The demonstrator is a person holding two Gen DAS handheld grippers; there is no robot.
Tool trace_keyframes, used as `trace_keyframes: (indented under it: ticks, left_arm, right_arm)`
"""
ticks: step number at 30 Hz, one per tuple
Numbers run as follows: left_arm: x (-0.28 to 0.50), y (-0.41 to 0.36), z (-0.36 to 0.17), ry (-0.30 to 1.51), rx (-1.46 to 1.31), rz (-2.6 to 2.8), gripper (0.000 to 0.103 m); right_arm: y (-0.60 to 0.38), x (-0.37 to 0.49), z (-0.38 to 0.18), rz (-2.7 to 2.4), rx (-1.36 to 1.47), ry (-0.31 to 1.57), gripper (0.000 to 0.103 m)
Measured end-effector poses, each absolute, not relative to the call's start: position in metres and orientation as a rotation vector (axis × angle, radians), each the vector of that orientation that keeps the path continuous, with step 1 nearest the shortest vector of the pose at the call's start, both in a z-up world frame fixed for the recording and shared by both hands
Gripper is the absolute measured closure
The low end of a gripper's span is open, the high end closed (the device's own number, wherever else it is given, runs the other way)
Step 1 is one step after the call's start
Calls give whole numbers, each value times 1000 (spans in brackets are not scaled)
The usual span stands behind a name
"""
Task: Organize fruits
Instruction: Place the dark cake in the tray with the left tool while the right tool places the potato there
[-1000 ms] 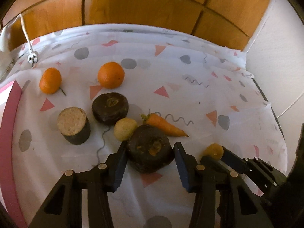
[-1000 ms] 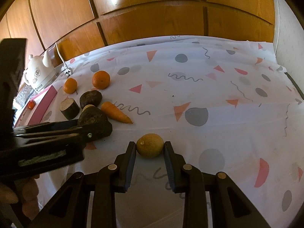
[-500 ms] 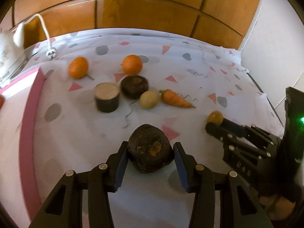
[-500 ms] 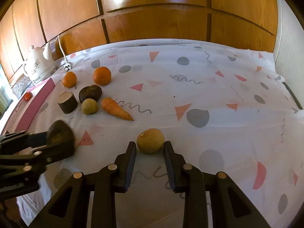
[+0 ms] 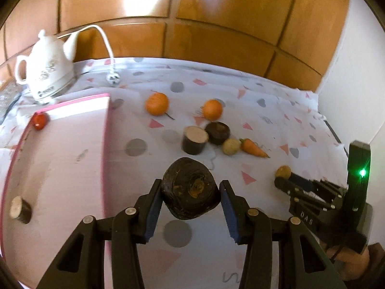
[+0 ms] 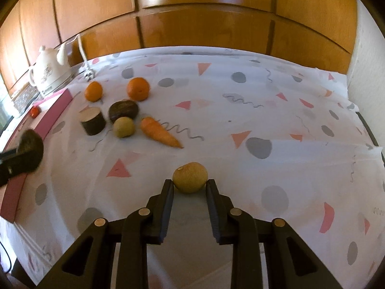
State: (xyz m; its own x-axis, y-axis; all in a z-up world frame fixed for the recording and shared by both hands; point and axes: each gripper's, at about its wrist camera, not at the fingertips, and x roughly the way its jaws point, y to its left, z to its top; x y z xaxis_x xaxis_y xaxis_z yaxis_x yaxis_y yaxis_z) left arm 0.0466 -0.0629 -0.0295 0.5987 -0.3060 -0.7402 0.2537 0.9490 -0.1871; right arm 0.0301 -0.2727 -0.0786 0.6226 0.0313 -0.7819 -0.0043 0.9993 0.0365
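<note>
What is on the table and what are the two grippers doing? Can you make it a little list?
left gripper: shut on a dark round vegetable, carried near the pink tray
right gripper: jaws have just been closing on a yellowish round fruit that sits on the cloth
on the tray: small red fruit, cut dark piece
left on the cloth: two oranges, carrot, small yellowish ball, two dark pieces
at the back: white kettle

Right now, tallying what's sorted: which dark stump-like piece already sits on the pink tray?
The small pale-topped piece on the pink tray; its larger twin remains on the cloth.
</note>
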Motion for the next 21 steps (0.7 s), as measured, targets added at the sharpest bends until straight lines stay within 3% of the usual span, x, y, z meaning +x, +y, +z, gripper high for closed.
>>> trace_keyframes:
  ticks: [21]
  left_arm:
    - [45,26,-25,840,-174,-147,55]
  right_arm:
    - [-169,38,-37,360,13,879,76]
